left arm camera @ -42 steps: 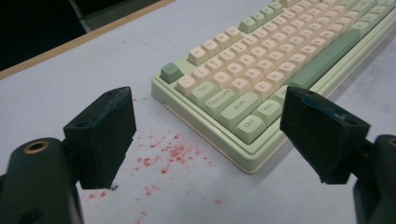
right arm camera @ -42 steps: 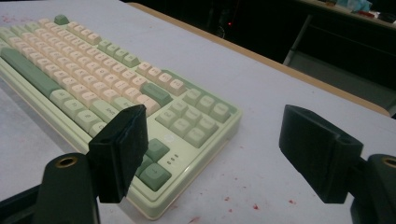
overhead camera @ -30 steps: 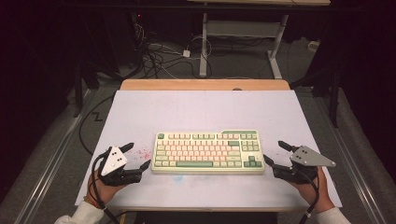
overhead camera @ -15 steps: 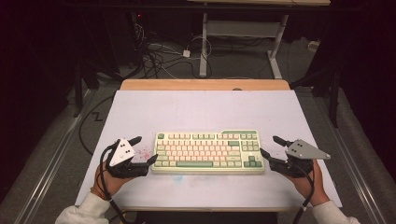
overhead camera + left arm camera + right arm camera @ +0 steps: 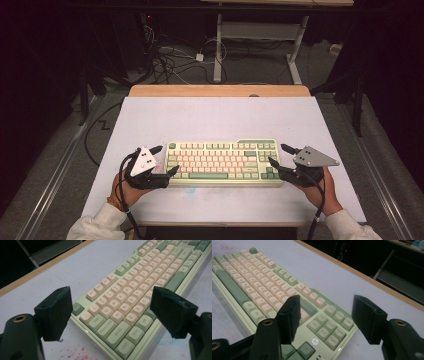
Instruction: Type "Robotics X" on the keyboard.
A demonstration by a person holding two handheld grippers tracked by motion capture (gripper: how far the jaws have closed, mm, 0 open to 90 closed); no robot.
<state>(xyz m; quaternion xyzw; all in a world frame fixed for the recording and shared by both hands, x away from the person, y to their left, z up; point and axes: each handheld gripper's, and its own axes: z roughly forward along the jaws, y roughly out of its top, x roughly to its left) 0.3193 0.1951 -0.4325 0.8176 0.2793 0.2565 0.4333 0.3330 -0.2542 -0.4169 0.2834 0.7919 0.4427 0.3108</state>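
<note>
While one keyboard lay in the lower middle of the frame on the single table, two grippers flanked it. At its left end, the left gripper stood wide open, holding nothing. The right gripper, its jaws just closing yet still apart, straddled the right end's corner without pressing.

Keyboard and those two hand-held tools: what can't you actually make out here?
- Keyboard key legends: too small in the high view.
- Its right-end keys: partly behind the right tool in the right gripper view.
- Its near-left corner: cut off by the left gripper view's bottom edge.
</note>
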